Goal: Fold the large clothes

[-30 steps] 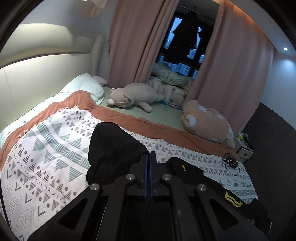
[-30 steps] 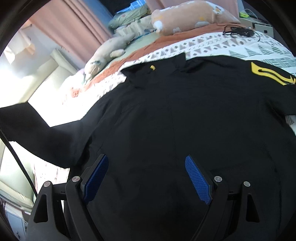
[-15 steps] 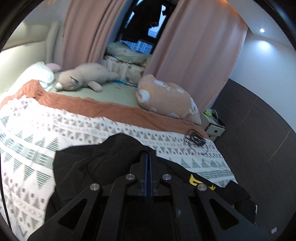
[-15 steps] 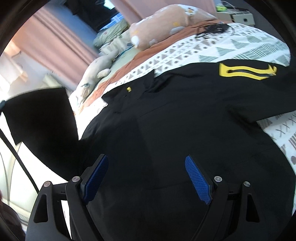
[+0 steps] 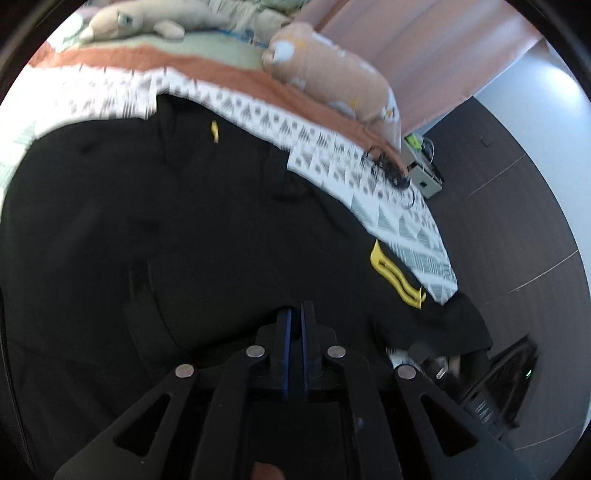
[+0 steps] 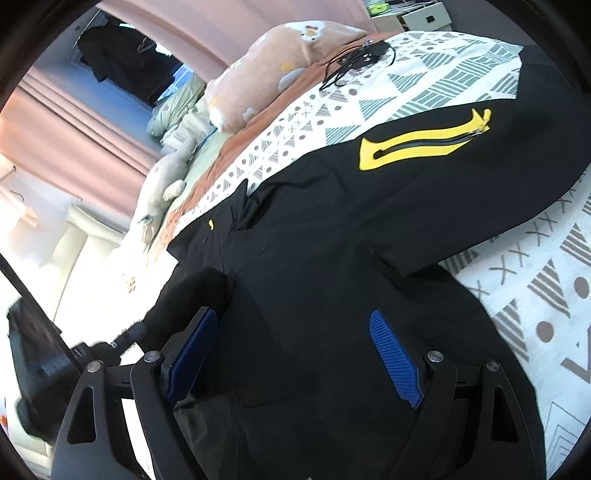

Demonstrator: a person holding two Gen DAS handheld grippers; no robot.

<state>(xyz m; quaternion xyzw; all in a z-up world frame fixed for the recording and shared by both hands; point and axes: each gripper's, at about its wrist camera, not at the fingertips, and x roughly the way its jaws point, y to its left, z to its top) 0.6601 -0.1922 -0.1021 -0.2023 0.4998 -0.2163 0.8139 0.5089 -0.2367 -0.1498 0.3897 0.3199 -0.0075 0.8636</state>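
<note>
A large black jacket (image 5: 192, 206) with a yellow sleeve emblem (image 5: 397, 275) lies spread on the patterned bedspread (image 5: 399, 218). My left gripper (image 5: 294, 317) is shut on the jacket's left sleeve, which is folded over the body. In the right wrist view the jacket (image 6: 332, 251) fills the middle, its emblem (image 6: 421, 142) on the sleeve lying out to the right. My right gripper (image 6: 295, 339) is open just above the jacket's lower body, with nothing between the blue pads (image 6: 395, 352).
Two plush toys (image 5: 332, 70) (image 5: 140, 20) lie at the far side of the bed. A black cable bundle (image 5: 388, 170) sits near the bed's corner. Pink curtains (image 6: 85, 125) hang behind. Dark floor and a small box (image 5: 424, 177) lie to the right.
My left gripper has carried the sleeve from out at the left across and down onto the jacket's body. My right gripper stays open, the view shifted slightly toward the right sleeve.
</note>
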